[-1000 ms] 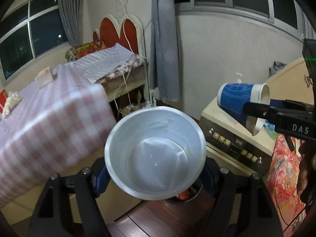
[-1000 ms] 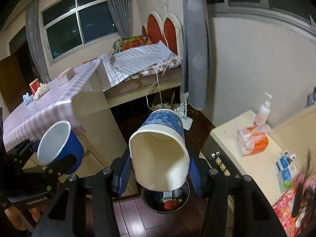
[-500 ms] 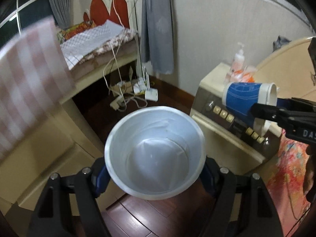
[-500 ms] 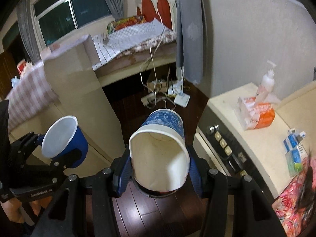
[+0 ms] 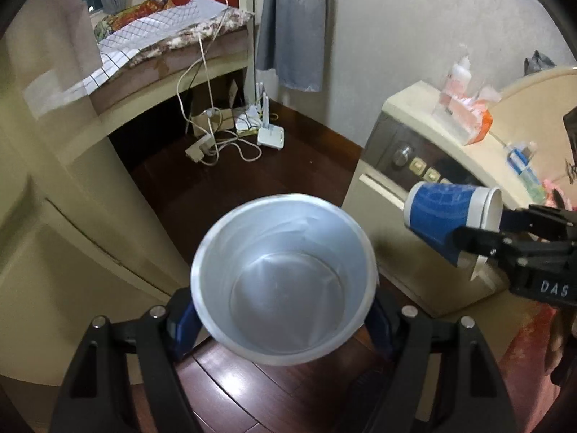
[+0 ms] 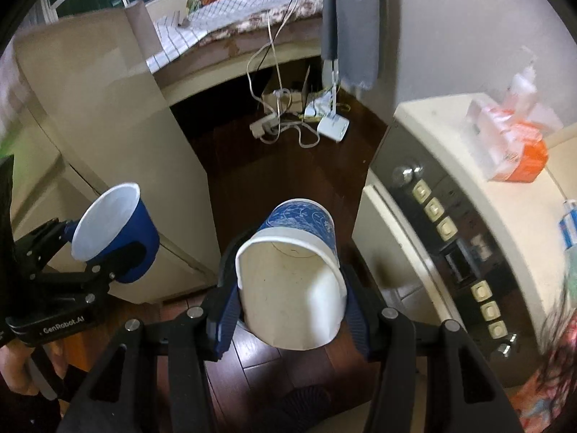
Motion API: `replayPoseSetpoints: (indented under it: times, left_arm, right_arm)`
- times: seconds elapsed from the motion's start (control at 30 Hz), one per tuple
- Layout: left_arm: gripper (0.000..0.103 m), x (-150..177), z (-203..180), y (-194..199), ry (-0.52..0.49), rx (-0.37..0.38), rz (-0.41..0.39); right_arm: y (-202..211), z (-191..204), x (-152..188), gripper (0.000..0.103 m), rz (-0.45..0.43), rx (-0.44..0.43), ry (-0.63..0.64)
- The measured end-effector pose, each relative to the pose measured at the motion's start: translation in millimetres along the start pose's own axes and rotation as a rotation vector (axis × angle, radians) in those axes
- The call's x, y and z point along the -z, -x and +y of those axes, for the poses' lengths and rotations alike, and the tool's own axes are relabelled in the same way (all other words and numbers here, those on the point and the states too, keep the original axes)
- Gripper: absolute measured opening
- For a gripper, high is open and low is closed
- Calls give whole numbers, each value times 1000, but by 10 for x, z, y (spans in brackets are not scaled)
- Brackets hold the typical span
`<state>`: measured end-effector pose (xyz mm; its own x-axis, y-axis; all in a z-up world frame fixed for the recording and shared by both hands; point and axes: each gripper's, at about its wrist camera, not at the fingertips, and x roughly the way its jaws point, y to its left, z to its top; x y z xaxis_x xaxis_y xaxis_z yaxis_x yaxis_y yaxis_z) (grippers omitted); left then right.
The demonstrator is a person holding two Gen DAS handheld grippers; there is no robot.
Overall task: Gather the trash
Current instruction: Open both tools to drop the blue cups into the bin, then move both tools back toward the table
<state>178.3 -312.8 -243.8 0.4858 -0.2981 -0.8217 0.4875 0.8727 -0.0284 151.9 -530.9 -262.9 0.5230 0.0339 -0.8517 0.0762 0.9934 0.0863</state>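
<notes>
My left gripper [image 5: 283, 310] is shut on a blue paper cup [image 5: 285, 285] with a white inside, its mouth facing the camera. It also shows in the right wrist view [image 6: 111, 232] at the left. My right gripper [image 6: 290, 306] is shut on a second blue paper cup [image 6: 294, 278], squashed at the rim. That cup shows lying sideways at the right of the left wrist view [image 5: 452, 216]. Both cups hang above the dark wooden floor [image 5: 223, 187]. No trash bin shows now.
A cream cabinet [image 5: 54, 252] stands at the left. An appliance with buttons [image 6: 454, 231] stands at the right, with a tissue pack [image 6: 512, 144] on top. Cables and a white router [image 5: 270, 135] lie on the floor under a bench.
Both grippers have tilted down and moved forward with their cups. The checked table has left the view. The metal bin seen under the cups a second ago is out of sight.
</notes>
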Motion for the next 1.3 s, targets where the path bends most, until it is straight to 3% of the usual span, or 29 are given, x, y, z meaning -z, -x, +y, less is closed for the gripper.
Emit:
replayPoseSetpoints:
  times: [0.6,0.67,0.8,0.83,1.0,1.3]
  left_arm:
    - [77,202,81,-1109,-16,72,168]
    - [78,236,86,-1257,-4,109,202]
    - [91,328,151,-1537,48,119,285]
    - [91,337,159,-1544,48,120,287]
    - [98,369,169,-1442,18,71,253]
    - [98,339,263,-1069,27,16,183]
  right_arm:
    - [-1226,40,270,59,152,-72,196]
    - [-1378,60,294,66,141,-74,236]
    - [-1764,-25,346,98,210,-33,249]
    - [-1807,-50,357,98,222,-34,245]
    - [-1785,-127,436,103,226,-13,226]
    - [-1370,12,427,103,169,6,191]
